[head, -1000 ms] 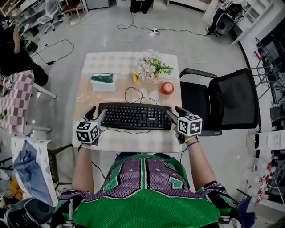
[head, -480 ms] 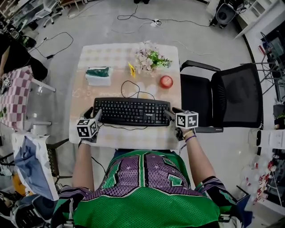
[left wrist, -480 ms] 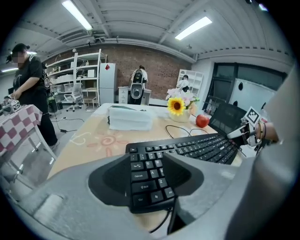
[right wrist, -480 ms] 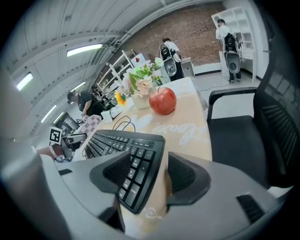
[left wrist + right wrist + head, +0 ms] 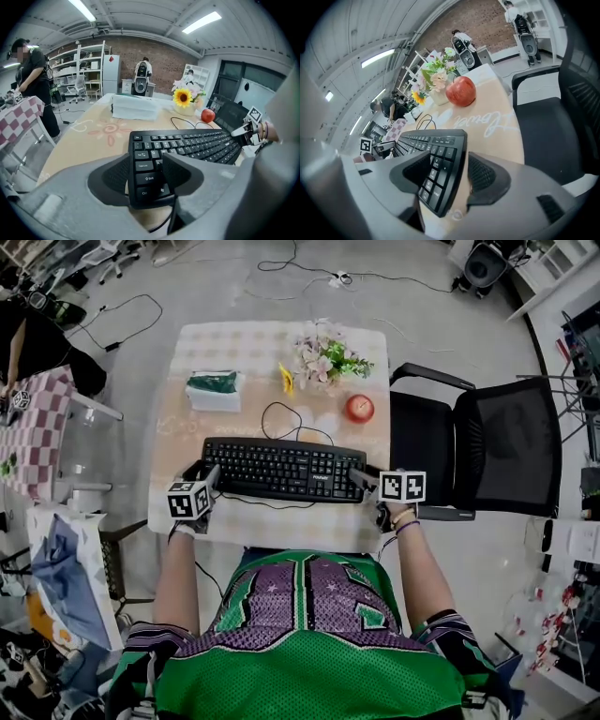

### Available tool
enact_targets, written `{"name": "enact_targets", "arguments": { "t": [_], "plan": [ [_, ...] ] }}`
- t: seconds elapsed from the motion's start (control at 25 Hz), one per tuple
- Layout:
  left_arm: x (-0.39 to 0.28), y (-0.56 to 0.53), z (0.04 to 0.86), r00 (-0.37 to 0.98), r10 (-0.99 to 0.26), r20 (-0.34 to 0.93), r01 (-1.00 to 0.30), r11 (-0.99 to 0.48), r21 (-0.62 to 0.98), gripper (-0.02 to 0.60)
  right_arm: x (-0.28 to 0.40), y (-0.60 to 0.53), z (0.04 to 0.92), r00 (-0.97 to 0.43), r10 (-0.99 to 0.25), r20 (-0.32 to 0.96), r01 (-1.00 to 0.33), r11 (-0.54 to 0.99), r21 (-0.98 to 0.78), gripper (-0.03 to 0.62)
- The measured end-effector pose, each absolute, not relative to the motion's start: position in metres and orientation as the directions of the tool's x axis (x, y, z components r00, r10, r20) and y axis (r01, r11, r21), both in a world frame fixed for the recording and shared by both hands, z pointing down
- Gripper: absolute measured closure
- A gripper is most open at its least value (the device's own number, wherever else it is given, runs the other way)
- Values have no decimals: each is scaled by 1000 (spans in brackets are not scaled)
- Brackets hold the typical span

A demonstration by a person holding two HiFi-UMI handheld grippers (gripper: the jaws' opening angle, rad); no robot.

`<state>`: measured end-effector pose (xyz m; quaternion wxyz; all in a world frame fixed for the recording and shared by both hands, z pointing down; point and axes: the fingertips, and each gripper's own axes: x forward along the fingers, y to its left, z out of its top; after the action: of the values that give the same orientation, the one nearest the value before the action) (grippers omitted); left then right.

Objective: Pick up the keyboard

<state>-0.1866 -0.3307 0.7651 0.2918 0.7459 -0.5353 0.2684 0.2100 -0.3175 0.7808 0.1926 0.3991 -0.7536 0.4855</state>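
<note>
The table (image 5: 173, 442) is carrying everything that the two pairs of jaws are reaching over, its patterned top showing pale beyond both. A black chair (image 5: 506, 451) is standing just outside the right-hand jaws, against the table's edge.

The keyboard (image 5: 281, 468), black and full-width, is spanning the whole gap from one pair of jaws to the other, its long side running across in front of the person. Whether it is resting on the table or riding just clear of it cannot be told.

The left gripper (image 5: 204, 472) is closing on the keyboard's left end: in the left gripper view (image 5: 146, 161) one jaw is pressing on the keys and the other is sitting against the outer edge, with the corner keys between them. The right gripper (image 5: 364, 476) is taking the opposite end in the same manner; in the right gripper view (image 5: 450, 161) the number-pad end is sitting tilted in a narrow gap between the pads.

A tissue box (image 5: 216, 390) is lying well beyond the left jaws. A bunch of flowers (image 5: 323, 357) is standing farther out, between the two lines of reach. An apple (image 5: 359, 408) is sitting beyond the right jaws, near the flowers. A thin cable (image 5: 281, 432) is looping on the table just past the keyboard.
</note>
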Motion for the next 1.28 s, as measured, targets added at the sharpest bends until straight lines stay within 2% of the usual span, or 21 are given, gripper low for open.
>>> {"name": "enact_targets", "arguments": {
  "t": [0.28, 0.56, 0.76, 0.92, 1.08, 1.2, 1.28],
  "plan": [
    [-188, -332, 766, 281, -633, 721, -958, -232, 170, 370, 206, -319, 779, -664, -418, 621, -721, 136, -679, 352],
    [-188, -332, 767, 302, -613, 730, -953, -221, 208, 371, 216, -329, 772, -696, -562, 446, -502, -62, -862, 352],
    [-189, -332, 766, 304, -615, 728, -953, -208, 221, 371, 227, -334, 766, -702, -633, 326, -339, -105, -935, 353],
    [-191, -332, 766, 306, -617, 725, -952, -205, 227, 371, 230, -333, 768, -719, -623, 308, -263, -166, -950, 382],
    [-192, -333, 766, 300, -619, 726, -954, -205, 220, 371, 224, -330, 767, -760, -576, 301, -231, -192, -954, 382],
    [-192, -333, 766, 303, -620, 724, -953, -208, 221, 371, 208, -324, 761, -832, -493, 253, -195, -168, -966, 384],
    [-191, -334, 766, 306, -620, 722, -952, -209, 223, 371, 184, -317, 755, -895, -394, 210, -183, -106, -977, 390]
  ]
}}
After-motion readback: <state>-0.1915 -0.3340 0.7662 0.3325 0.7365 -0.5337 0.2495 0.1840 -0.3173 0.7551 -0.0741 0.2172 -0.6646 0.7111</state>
